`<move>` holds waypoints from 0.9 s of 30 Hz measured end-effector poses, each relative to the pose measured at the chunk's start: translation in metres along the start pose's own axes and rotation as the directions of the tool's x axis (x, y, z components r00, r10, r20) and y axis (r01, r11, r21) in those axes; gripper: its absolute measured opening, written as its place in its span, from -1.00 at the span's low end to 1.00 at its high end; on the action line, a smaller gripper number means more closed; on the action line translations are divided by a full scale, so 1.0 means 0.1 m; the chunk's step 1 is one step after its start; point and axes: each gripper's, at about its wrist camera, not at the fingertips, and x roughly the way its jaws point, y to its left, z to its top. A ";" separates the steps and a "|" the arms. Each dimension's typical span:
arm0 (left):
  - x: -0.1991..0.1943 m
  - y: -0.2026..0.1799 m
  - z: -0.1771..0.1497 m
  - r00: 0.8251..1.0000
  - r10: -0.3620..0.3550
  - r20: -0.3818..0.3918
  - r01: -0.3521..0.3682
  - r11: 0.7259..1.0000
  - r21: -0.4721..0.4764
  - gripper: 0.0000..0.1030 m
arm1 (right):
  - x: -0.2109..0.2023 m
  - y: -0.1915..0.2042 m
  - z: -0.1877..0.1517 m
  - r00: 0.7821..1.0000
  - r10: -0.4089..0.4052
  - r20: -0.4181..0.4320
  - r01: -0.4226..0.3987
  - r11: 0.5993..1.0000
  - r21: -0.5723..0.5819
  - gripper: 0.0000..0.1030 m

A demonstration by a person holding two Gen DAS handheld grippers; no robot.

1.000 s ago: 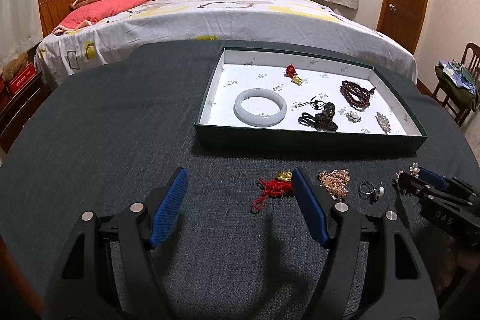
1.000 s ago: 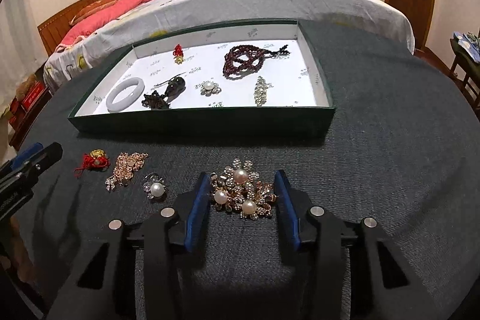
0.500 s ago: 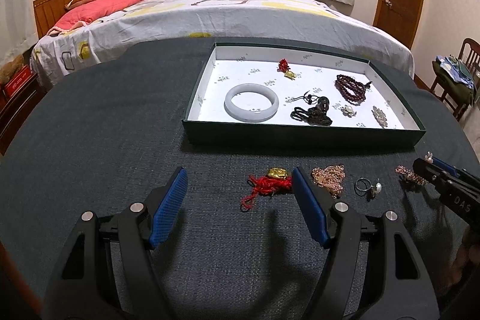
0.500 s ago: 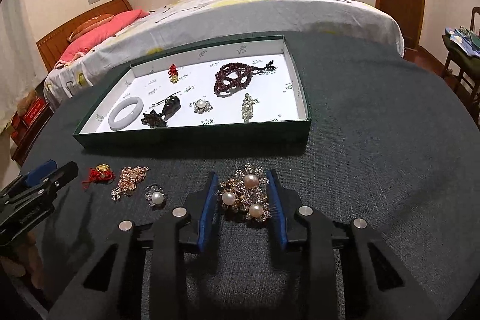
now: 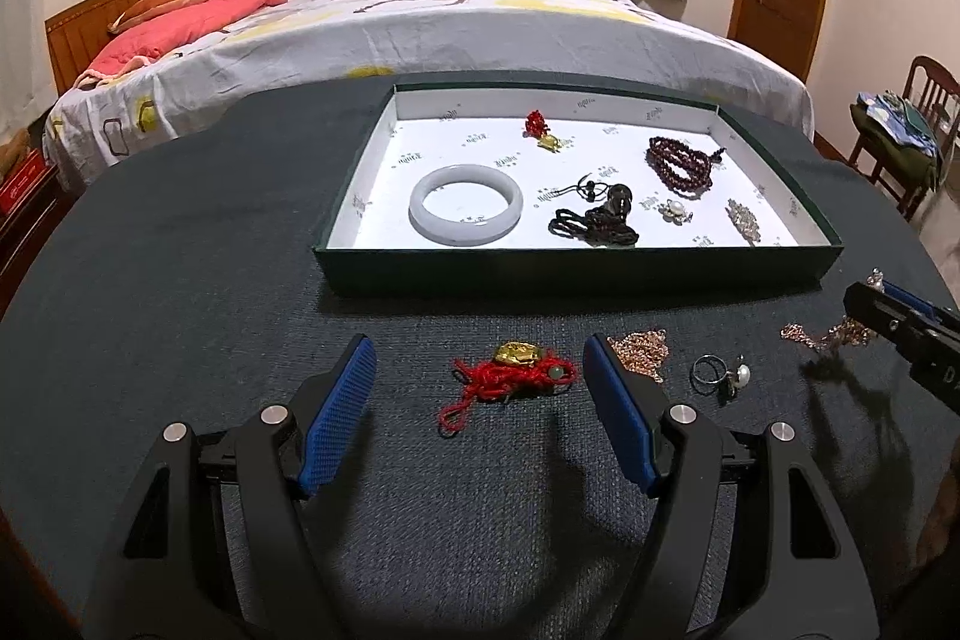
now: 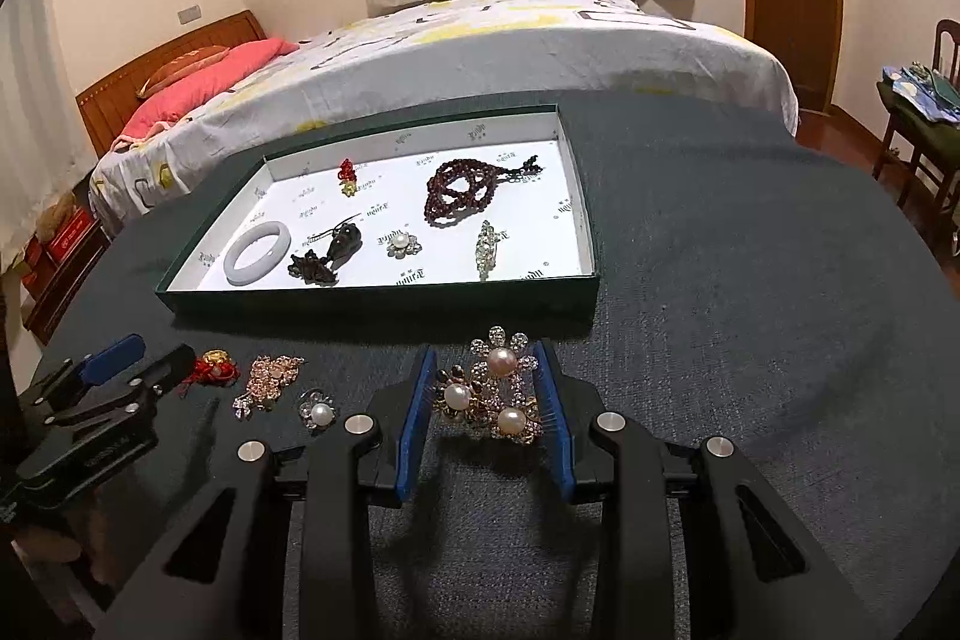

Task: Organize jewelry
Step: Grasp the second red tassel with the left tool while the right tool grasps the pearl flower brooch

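Between the right gripper's (image 6: 485,403) blue pads, just closed in, the pearl brooch (image 6: 489,394) sits clamped above the cloth. Straight ahead lies the green tray (image 6: 384,301), its long side crosswise. The left gripper (image 5: 480,400) gapes wide, empty, around the red-corded charm (image 5: 510,376).

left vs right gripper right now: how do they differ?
1. The left gripper stands wide open; the right gripper has just been closing and is narrow.
2. The left holds nothing, with the red cord charm lying loose between its fingers; the right is shut on the pearl brooch.
3. The left's charm rests on the table; the right's brooch looks raised above its shadow.

Both have blue pads and black frames, facing the tray.
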 end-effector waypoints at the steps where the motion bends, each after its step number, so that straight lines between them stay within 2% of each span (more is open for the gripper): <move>1: 0.02 0.00 0.00 1.000 0.002 -0.003 -0.002 1.000 0.000 0.36 | 0.01 0.00 0.00 1.000 0.002 -0.002 -0.002 1.000 0.001 -0.35; 7: 0.12 0.01 0.00 1.000 -0.008 -0.026 0.008 1.000 0.001 0.31 | 0.04 -0.02 -0.02 1.000 0.012 -0.013 -0.012 1.000 0.005 -0.35; 13: 0.21 -0.01 0.00 0.997 -0.050 -0.065 0.050 0.999 -0.001 -0.02 | 0.05 -0.02 -0.03 1.000 0.018 -0.019 -0.018 1.000 0.007 -0.35; 15: 0.22 -0.01 0.00 0.996 -0.058 -0.069 0.058 0.998 0.002 -0.14 | 0.06 -0.02 -0.03 1.000 0.019 -0.021 -0.019 1.000 0.009 -0.35; 17: 0.21 -0.02 -0.02 0.995 -0.075 -0.073 0.075 0.997 0.008 -0.35 | 0.07 -0.03 -0.04 0.999 0.022 -0.024 -0.022 1.000 0.009 -0.35; 21: 0.20 -0.03 -0.02 0.993 -0.095 -0.066 0.096 0.995 0.013 -0.54 | 0.08 -0.02 -0.06 0.999 0.027 -0.031 -0.026 1.000 0.013 -0.35; 22: 0.20 -0.03 -0.02 0.994 -0.094 -0.063 0.095 0.995 0.015 -0.79 | 0.09 -0.02 -0.07 0.999 0.028 -0.033 -0.028 1.000 0.014 -0.35; 23: 0.21 -0.03 -0.02 0.992 -0.101 -0.070 0.102 0.995 0.014 -0.91 | 0.09 -0.02 -0.07 0.999 0.029 -0.033 -0.029 0.999 0.015 -0.35; 27: 0.22 0.01 -0.02 0.991 -0.113 -0.071 0.113 0.994 -0.003 -0.93 | 0.10 -0.03 -0.06 0.999 0.030 -0.034 -0.030 0.999 0.015 -0.35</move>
